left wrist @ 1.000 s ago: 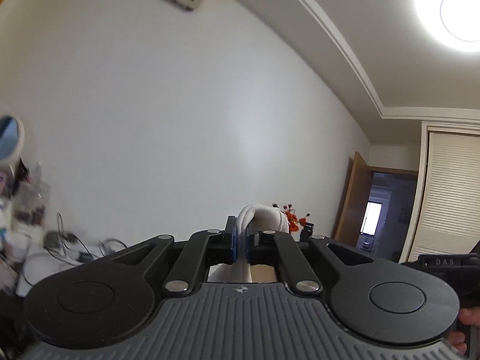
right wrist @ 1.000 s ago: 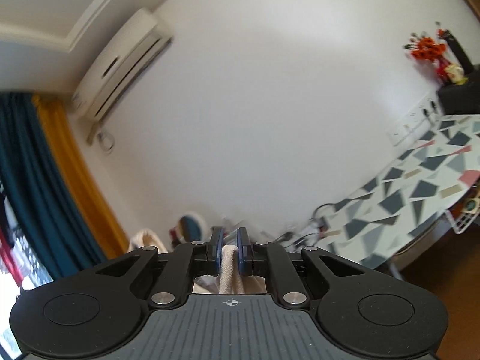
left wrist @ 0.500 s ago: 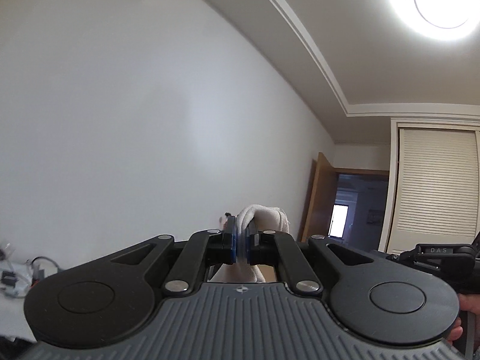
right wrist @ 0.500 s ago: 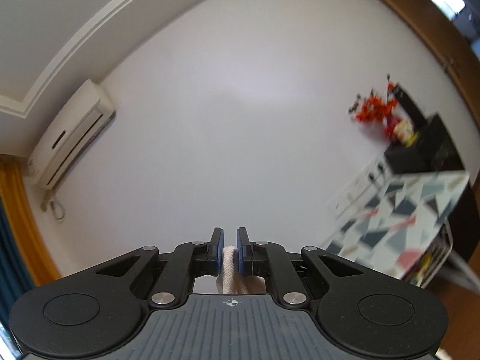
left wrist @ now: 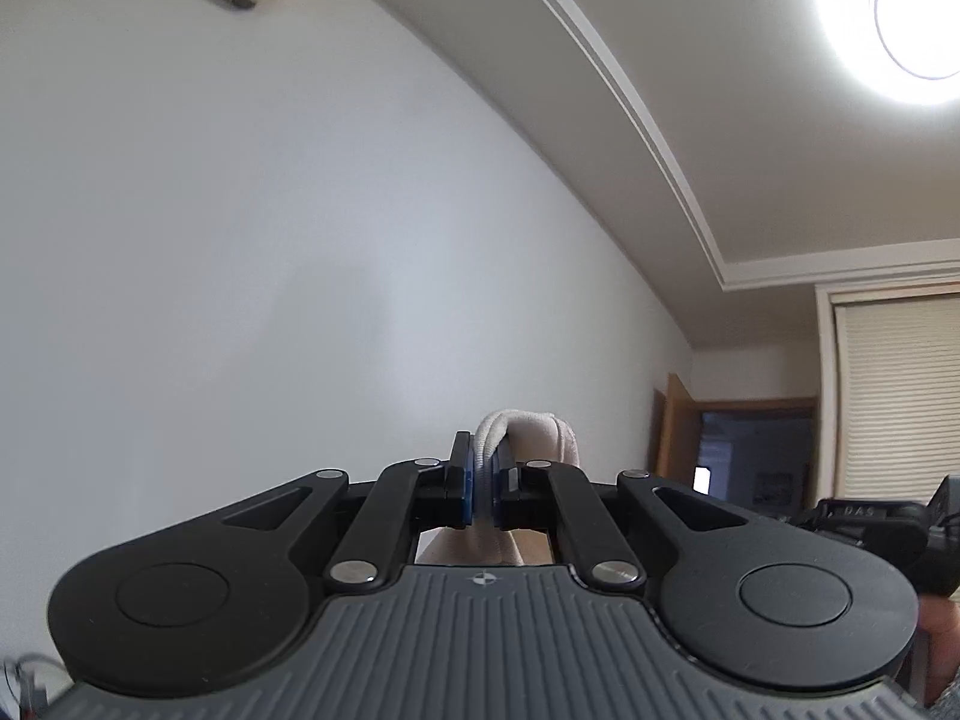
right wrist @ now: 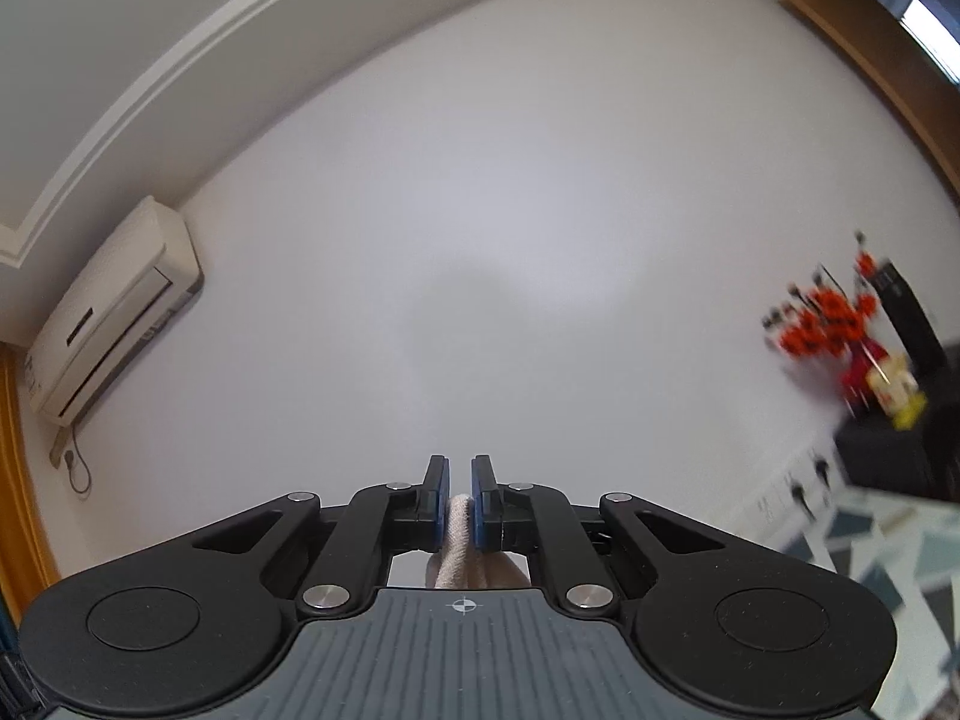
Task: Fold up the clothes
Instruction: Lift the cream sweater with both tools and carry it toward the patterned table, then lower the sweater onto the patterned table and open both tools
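Both my cameras were tilted up at the plain white wall (left wrist: 252, 276), so I could see little of any work surface: only a corner of a terrazzo-patterned tabletop (right wrist: 900, 546) at the lower right of the right wrist view, blurred. Above it stood a blurred spray of red-orange flowers (right wrist: 822, 330) on a dark cabinet (right wrist: 882, 456). An air conditioner (right wrist: 114, 312) hung high on the wall, with an orange curtain (right wrist: 18, 480) beneath it at the edge. In the left wrist view a round ceiling light (left wrist: 900, 18) glared above the cornice, and a wooden door frame (left wrist: 675, 432) and a slatted wardrobe door (left wrist: 900, 396) stood to the right.

My left gripper (left wrist: 483, 483) was clamped nearly closed on a cream garment (left wrist: 528, 429), whose folded edge bulged above the pads and hung below them. My right gripper (right wrist: 459, 495) pinched a thinner bunch of the same cloth, its blue pads (right wrist: 442, 504) pressed against it with a narrow gap between the tips. The rest of the garment hung out of sight under both tools.

Compared with a second before, the cluttered desk and cables had dropped out of the left view, and the table had slid to the right view's edge; both grips were unchanged.
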`<state>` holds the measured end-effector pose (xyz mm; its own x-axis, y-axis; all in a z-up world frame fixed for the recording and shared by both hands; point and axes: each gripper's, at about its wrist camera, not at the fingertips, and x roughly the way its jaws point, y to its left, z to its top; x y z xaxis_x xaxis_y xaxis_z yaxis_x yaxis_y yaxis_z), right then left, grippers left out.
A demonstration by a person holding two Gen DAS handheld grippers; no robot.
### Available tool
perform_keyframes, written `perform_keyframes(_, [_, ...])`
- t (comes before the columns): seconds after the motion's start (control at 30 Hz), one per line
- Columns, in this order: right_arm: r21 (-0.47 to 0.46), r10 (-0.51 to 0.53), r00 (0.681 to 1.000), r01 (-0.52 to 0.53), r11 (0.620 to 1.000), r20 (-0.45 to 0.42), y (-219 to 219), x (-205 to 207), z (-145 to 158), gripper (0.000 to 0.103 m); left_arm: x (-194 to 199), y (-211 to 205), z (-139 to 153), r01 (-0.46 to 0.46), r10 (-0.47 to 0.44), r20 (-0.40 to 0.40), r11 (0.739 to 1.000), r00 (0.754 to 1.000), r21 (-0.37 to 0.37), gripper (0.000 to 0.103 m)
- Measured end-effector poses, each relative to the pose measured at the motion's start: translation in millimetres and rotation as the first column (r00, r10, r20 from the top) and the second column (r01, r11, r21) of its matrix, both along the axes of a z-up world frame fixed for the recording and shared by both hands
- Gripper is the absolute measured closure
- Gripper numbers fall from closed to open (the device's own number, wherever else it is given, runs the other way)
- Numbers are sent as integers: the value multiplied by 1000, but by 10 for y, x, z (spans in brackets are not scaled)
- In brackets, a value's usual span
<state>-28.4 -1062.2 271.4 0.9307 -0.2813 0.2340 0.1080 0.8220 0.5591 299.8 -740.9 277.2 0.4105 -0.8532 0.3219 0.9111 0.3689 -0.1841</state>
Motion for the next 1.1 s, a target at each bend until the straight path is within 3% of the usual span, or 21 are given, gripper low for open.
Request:
perform_keyframes(0.17, [-135, 30, 999, -25, 991, 36, -551, 684, 524, 96, 291, -317, 72, -114, 115, 31, 993, 993, -44, 97])
perform_keyframes(0.27, [-185, 72, 997, -65, 981, 30, -962, 1178, 512, 96, 445, -668, -93, -214, 214, 24, 977, 977, -2, 97])
perform_keyframes(0.37, [-152, 162, 987, -163, 975, -17, -1479, 1793, 238, 96, 668, -1138, -387, -332, 334, -7, 938, 943, 97, 97])
perform_keyframes(0.47, [-43, 272, 955, -279, 959, -114, -2014, 2526, -270, 96, 998, -1694, -833, -447, 473, -64, 862, 879, 240, 97])
perform_keyframes(0.57, [26, 355, 903, -360, 933, -241, -2474, 3251, -874, 96, 1356, -2229, -1296, -537, 609, -92, 753, 788, 381, 96])
perform_keyframes(0.63, [74, 418, 844, -419, 905, -335, -2691, 3748, -1274, 96, 1630, -2556, -1593, -571, 686, -106, 672, 720, 472, 96])
perform_keyframes(0.7, [102, 448, 790, -449, 888, -420, -2810, 4174, -1630, 95, 1897, -2818, -1877, -574, 738, -129, 611, 663, 546, 96])
perform_keyframes(0.8, [123, 450, 717, -460, 879, -533, -2899, 4733, -2170, 93, 2185, -3078, -2300, -534, 779, -183, 560, 600, 633, 96])
perform_keyframes(0.83, [140, 446, 697, -451, 881, -561, -2919, 4864, -2350, 93, 2246, -3154, -2439, -509, 784, -195, 548, 590, 664, 93])
perform_keyframes(0.9, [189, 451, 654, -433, 881, -607, -3000, 5095, -2697, 90, 2350, -3302, -2695, -433, 779, -201, 520, 594, 737, 90])
perform_keyframes(0.93, [209, 450, 630, -420, 883, -633, -3036, 5195, -2837, 89, 2396, -3332, -2784, -381, 772, -233, 522, 592, 763, 81])
perform_keyframes(0.97, [213, 425, 600, -393, 895, -678, -3070, 5290, -2948, 79, 2448, -3355, -2858, -325, 763, -277, 533, 584, 781, 76])
perform_keyframes(1.0, [209, 388, 568, -356, 911, -726, -3108, 5356, -3021, 61, 2463, -3358, -2904, -285, 757, -321, 548, 569, 786, 70])
perform_keyframes(1.03, [205, 362, 550, -326, 923, -753, -3154, 5393, -3055, 56, 2451, -3342, -2930, -267, 755, -347, 558, 556, 786, 65])
perform_keyframes(1.1, [206, 374, 569, -338, 918, -732, -3280, 5333, -3078, 45, 2369, -3296, -2920, -272, 768, -324, 534, 553, 800, 54])
